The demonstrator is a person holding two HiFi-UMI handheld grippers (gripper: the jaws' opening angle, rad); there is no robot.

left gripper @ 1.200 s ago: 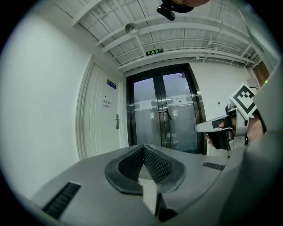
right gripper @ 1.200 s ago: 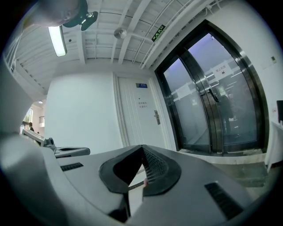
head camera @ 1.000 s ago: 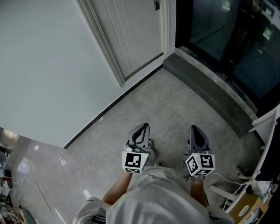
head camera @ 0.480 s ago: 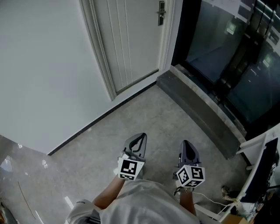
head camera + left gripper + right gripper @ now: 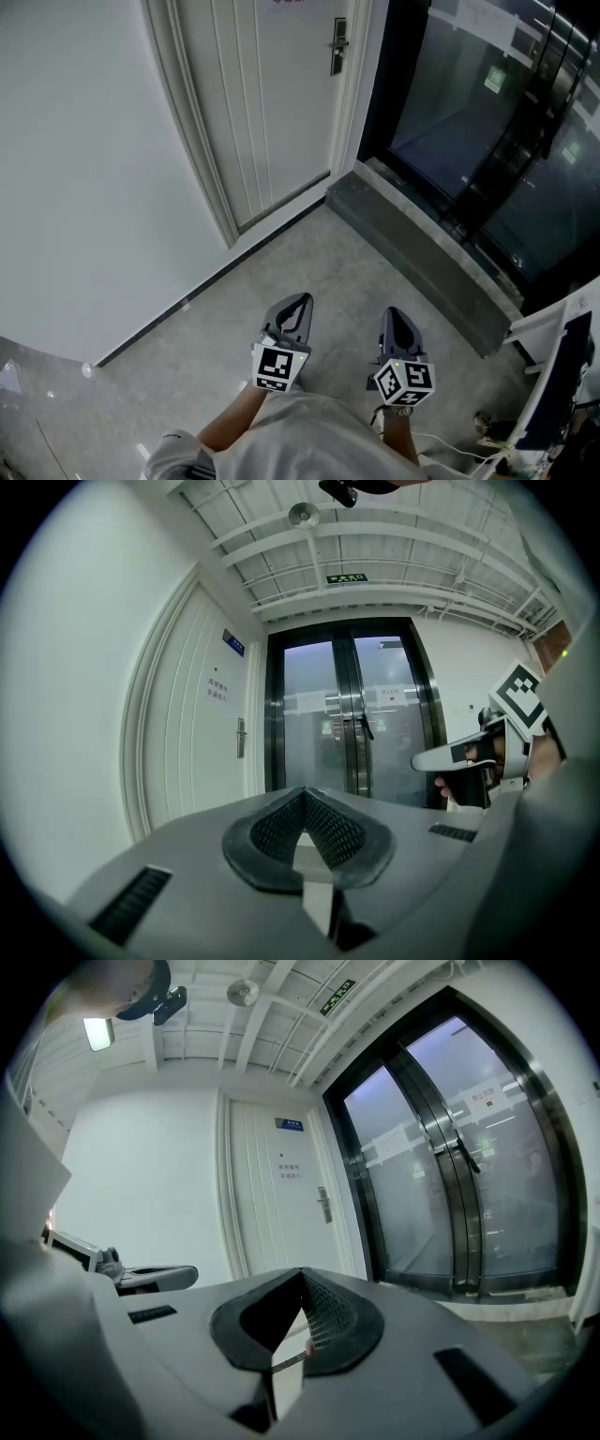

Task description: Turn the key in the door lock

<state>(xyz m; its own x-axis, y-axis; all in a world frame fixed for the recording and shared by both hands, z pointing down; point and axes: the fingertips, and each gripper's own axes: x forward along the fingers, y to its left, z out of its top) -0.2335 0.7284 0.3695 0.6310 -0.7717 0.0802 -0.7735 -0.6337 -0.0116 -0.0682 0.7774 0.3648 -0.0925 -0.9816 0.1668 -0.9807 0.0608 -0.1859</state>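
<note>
A grey stone floor [image 5: 281, 253] is spreading out below a white wall [image 5: 84, 169]. Nearest, the person is holding two grippers side by side. The left gripper [image 5: 301, 299] is showing its jaws pressed together with nothing between them. The right gripper [image 5: 392, 312] is pinching a thin metal strip [image 5: 289, 1361], too small to name. Farther off, a stone threshold [image 5: 422, 248] is fronting dark glass doors [image 5: 469, 103]. The door lock [image 5: 337, 47] is sitting on the white door [image 5: 272, 94], well apart from both grippers

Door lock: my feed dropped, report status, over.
Left gripper shut, empty. Right gripper shut on thin strip, maybe the key. Door lock ahead, not reached. Nothing seen in the way.
</note>
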